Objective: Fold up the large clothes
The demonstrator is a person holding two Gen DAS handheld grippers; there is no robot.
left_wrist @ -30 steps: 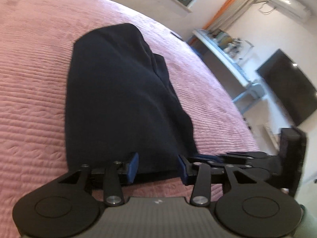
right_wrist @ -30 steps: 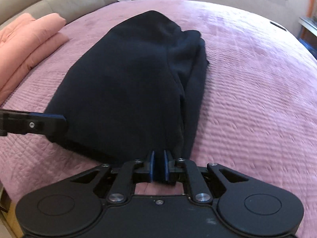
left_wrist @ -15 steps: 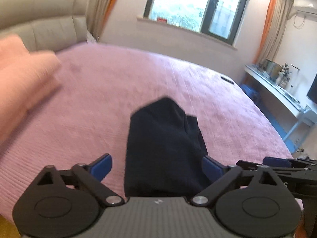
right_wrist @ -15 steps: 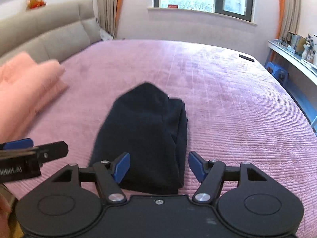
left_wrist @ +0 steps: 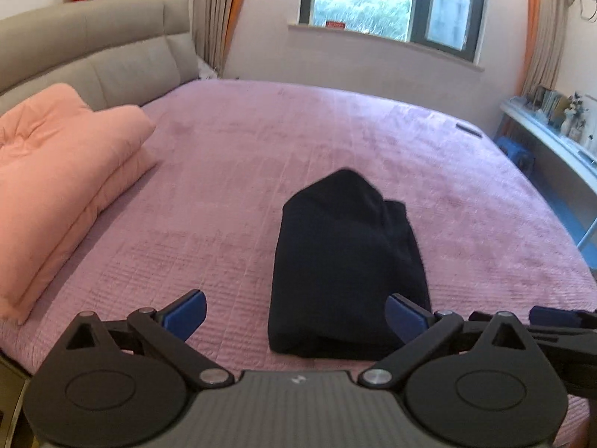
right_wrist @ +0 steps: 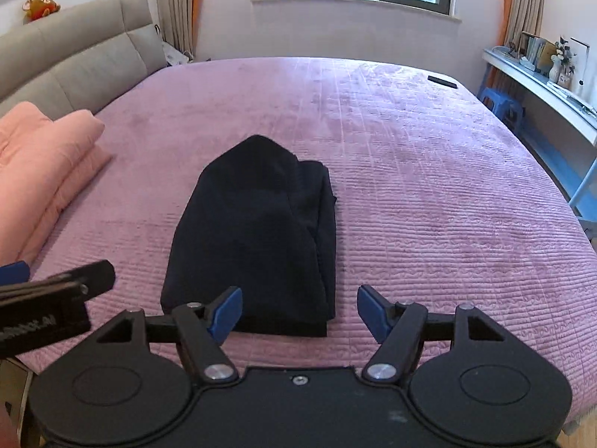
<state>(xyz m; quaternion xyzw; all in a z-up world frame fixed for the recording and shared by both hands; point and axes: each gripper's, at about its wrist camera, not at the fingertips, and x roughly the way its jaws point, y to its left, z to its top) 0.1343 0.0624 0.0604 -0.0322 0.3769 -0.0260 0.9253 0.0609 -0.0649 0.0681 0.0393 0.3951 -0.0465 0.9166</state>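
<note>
Release complete: both grippers now hang above the near edge of the bed (left_wrist: 373, 130), clear of the cloth.
Left gripper (left_wrist: 294, 315) and right gripper (right_wrist: 298, 311) gape empty, lifted off the hem they pinched; the dark garment (right_wrist: 257, 239) lies folded on the bed, so folding looks finished.

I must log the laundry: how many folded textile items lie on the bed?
2: a dark garment near the bed's front edge, and a pink quilt at the left by the headboard. No others visible.
</note>
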